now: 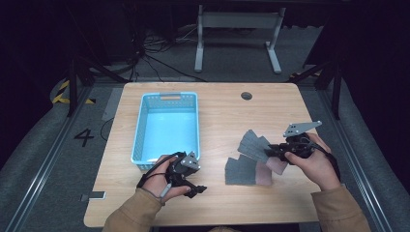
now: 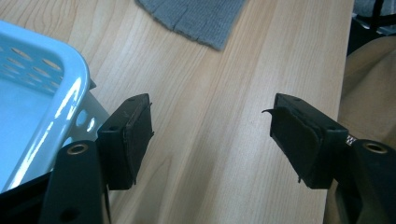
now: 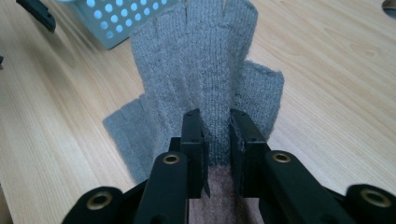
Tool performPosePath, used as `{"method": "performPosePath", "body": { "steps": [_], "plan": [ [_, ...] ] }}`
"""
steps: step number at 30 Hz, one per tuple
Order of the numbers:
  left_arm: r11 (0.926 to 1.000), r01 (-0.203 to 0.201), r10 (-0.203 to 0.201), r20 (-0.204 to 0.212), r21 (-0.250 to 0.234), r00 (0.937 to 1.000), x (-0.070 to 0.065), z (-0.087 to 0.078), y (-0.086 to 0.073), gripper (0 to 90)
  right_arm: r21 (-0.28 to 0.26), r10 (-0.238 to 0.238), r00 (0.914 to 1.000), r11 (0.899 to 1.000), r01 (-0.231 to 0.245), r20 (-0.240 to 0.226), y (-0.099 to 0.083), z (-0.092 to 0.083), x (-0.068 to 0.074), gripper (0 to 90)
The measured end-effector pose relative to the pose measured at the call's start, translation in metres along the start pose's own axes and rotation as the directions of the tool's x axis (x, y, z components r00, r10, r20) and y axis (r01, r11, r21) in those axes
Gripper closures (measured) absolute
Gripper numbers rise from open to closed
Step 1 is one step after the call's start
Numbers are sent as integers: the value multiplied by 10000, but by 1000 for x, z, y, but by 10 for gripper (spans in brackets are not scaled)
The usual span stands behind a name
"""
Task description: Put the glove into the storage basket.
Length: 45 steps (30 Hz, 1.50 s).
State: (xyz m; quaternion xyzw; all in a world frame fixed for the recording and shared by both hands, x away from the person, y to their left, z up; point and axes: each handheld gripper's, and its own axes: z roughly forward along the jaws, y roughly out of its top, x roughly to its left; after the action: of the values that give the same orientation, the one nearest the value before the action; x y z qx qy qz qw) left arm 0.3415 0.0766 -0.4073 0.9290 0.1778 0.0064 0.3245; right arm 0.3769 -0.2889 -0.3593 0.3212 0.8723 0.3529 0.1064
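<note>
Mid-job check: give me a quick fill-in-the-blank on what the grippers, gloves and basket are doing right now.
1. The right gripper has its fingers closed on a grey ____.
2. The left gripper is ____ and holds nothing.
3. The basket is coloured ____.
4. A second glove lies flat on the ____.

Missing words: glove; open; blue; table

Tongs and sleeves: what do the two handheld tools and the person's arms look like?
Both tongs, left and right, are black, with brass-coloured rivets and flat dark pads. A grey three-cornered plate tops the right one. Black straps wrap the hands. The sleeves are tan.
</note>
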Motion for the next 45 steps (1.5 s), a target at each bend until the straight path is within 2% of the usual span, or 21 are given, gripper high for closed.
{"method": "performPosePath", "body": {
  "steps": [2, 3, 6, 9, 13, 18, 24, 25, 26, 27, 32, 36, 37, 39, 41, 43, 44, 45],
  "plan": [
    [10000, -13, 13, 31, 40, 10000, -1, 1, 1, 290, 94, -20, 10000, 10000, 20, -22, -1, 3, 2, 772],
    [9998, 191, -191, -79, -84, 9998, -1, 1, 2, 288, 159, -82, 9999, 9998, 84, -95, -2, 5, 2, 770],
    [9994, 305, -308, -175, -171, 9994, -1, 1, 3, 286, 265, -124, 9999, 9996, 127, -119, -3, 9, 4, 770],
    [9989, 333, -338, -161, -325, 9993, -1, 2, 3, 327, 467, -368, 9987, 9982, 384, -340, -4, 17, 7, 769],
    [9993, 297, -303, -288, -218, 9991, -3, 5, 5, 396, 774, -634, 9967, 9947, 672, -501, -5, 27, 11, 769],
    [9992, 256, -264, -243, -318, 9994, -4, 8, 5, 454, 1008, -804, 9949, 9912, 862, -607, -6, 33, 14, 769],
    [9986, 308, -313, -117, -436, 9994, -6, 11, 6, 503, 1358, -1219, 9880, 9816, 1341, -943, -9, 41, 22, 769],
    [9980, 386, -391, -78, -507, 9992, -6, 12, 7, 519, 1482, -1380, 9846, 9770, 1530, -1068, -10, 44, 24, 769],
    [9979, 402, -405, -56, -504, 9992, -6, 12, 7, 519, 1482, -1380, 9846, 9770, 1530, -1068, -10, 44, 24, 769],
    [9981, 452, -450, 50, -419, 9990, -6, 14, 6, 578, 1604, -1372, 9837, 9748, 1549, -1160, -11, 46, 24, 769],
    [9976, 569, -563, 170, -391, 9983, -6, 17, 7, 609, 1834, -1331, 9836, 9709, 1541, -1219, -15, 54, 26, 764],
    [9979, 516, -510, 176, -394, 9985, -7, 21, 9, 606, 2028, -1390, 9851, 9665, 1573, -1016, -18, 59, 28, 735],
    [9987, 431, -430, 55, -269, 9991, -7, 24, 9, 603, 2057, -1119, 9889, 9699, 1300, -974, -19, 60, 30, 691],
    [9990, 381, -379, 99, -220, 9992, -7, 26, 10, 603, 1964, -1129, 9893, 9720, 1292, -919, -18, 59, 31, 668],
    [9994, 264, -262, 86, -218, 9996, -7, 28, 12, 610, 1685, -1285, 9902, 9763, 1359, -544, -17, 52, 30, 646],
    [9995, 207, -203, 154, -239, 9997, -8, 30, 14, 614, 1454, -1126, 9929, 9824, 1172, -391, -18, 42, 27, 646],
    [9995, 207, -203, 154, -239, 9997, -8, 30, 14, 617, 1454, -1126, 9929, 9824, 1172, -391, -18, 42, 27, 646],
    [9994, 196, -192, 137, -284, 9997, -8, 32, 17, 623, 1203, -873, 9962, 9889, 875, -70, -23, 28, 20, 638]
  ]
}}
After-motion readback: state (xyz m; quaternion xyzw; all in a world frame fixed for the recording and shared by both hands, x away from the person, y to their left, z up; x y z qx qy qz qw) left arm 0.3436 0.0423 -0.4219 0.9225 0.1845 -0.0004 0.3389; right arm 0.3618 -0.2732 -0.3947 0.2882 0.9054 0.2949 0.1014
